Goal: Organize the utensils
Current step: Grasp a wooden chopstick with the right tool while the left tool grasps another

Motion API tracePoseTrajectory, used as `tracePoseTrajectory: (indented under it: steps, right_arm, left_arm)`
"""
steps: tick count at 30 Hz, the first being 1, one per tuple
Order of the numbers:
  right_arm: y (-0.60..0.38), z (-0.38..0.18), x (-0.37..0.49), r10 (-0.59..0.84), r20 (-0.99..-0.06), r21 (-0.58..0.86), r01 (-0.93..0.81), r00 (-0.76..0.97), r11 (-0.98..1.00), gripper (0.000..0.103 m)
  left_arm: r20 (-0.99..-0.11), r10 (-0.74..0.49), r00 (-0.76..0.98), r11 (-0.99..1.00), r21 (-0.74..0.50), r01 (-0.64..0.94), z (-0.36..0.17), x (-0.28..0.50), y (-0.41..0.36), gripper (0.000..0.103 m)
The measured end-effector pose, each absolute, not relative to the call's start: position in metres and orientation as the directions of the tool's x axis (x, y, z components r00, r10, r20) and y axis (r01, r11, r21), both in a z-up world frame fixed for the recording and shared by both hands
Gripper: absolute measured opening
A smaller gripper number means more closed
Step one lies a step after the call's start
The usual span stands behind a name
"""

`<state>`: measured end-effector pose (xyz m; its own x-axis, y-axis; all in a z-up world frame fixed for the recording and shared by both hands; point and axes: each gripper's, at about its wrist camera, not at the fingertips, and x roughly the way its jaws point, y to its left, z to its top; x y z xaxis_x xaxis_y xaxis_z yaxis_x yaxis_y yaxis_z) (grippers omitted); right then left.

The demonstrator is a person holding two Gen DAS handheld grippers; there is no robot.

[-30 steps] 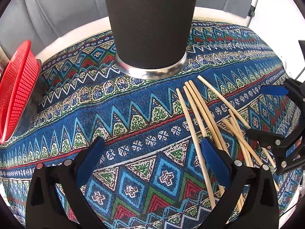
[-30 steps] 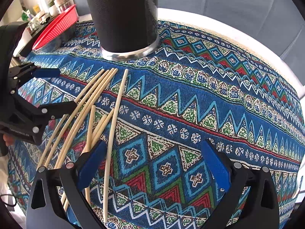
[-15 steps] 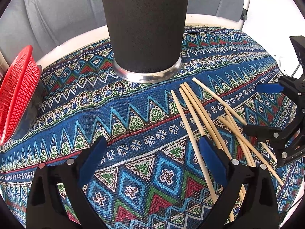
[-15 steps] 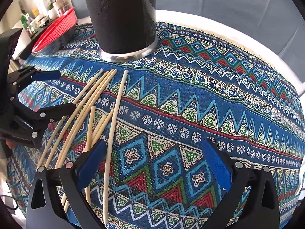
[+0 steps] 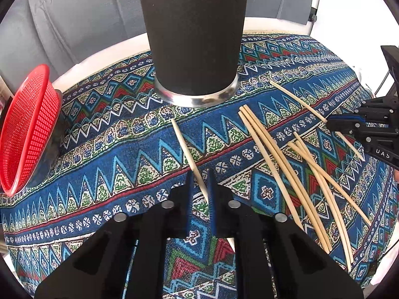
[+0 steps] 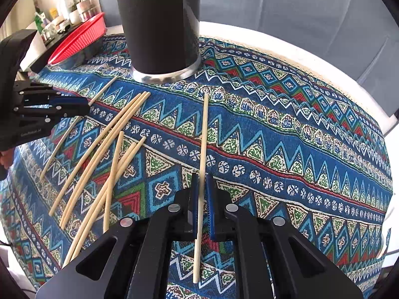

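A tall black cup (image 5: pixel 192 32) with a steel base stands on the patterned cloth (image 5: pixel 112 149); it also shows in the right wrist view (image 6: pixel 159 22). My left gripper (image 5: pixel 199 182) is shut on one wooden chopstick (image 5: pixel 185 149) pointing toward the cup. My right gripper (image 6: pixel 202 182) is shut on another chopstick (image 6: pixel 204 137). Several loose chopsticks (image 5: pixel 281 164) lie on the cloth right of my left gripper, and left of my right gripper (image 6: pixel 99 164). Each gripper shows at the edge of the other's view, shut on a chopstick: the right one (image 5: pixel 331 122), the left one (image 6: pixel 87 104).
A red mesh basket (image 5: pixel 27 129) leans at the table's left edge; it also shows in the right wrist view (image 6: pixel 79 37). Bottles and jars (image 6: pixel 67 7) stand on a shelf behind it. The round table's white rim (image 6: pixel 299 47) curves behind the cup.
Both grippers were open; now each has shut on a single chopstick. The two chopsticks have been pulled apart from the loose pile.
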<state>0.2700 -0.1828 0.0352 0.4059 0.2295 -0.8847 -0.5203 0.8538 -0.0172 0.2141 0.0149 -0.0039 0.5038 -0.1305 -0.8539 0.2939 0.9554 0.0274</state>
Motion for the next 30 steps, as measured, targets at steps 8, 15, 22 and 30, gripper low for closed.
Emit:
tracePoseTrajectory:
  steps: [8,15,22,30]
  right_arm:
    - [-0.207,0.042,0.268,0.272,-0.888,0.071,-0.473,0.371,0.878,0.004]
    - [-0.242,0.069,0.264,0.303,-0.856,0.117,-0.413,0.419,0.903,0.004]
    - [-0.259,0.116,0.266,0.352,-0.793,0.149,-0.402,0.498,0.903,0.005]
    - [-0.246,0.162,0.277,0.391,-0.746,0.153,-0.432,0.540,0.889,0.005]
  left_arm:
    - [-0.868,-0.084,0.489,0.967,0.048,0.250,-0.003,0.210,0.028,0.005]
    - [-0.854,-0.056,0.517,0.980,0.051,0.190,0.012,0.203,0.048,0.005]
    - [-0.807,-0.080,0.586,0.989,0.009,0.147,0.055,0.203,0.065,0.005]
    - [-0.744,-0.077,0.664,0.994,-0.001,0.114,0.114,0.212,0.077,0.005]
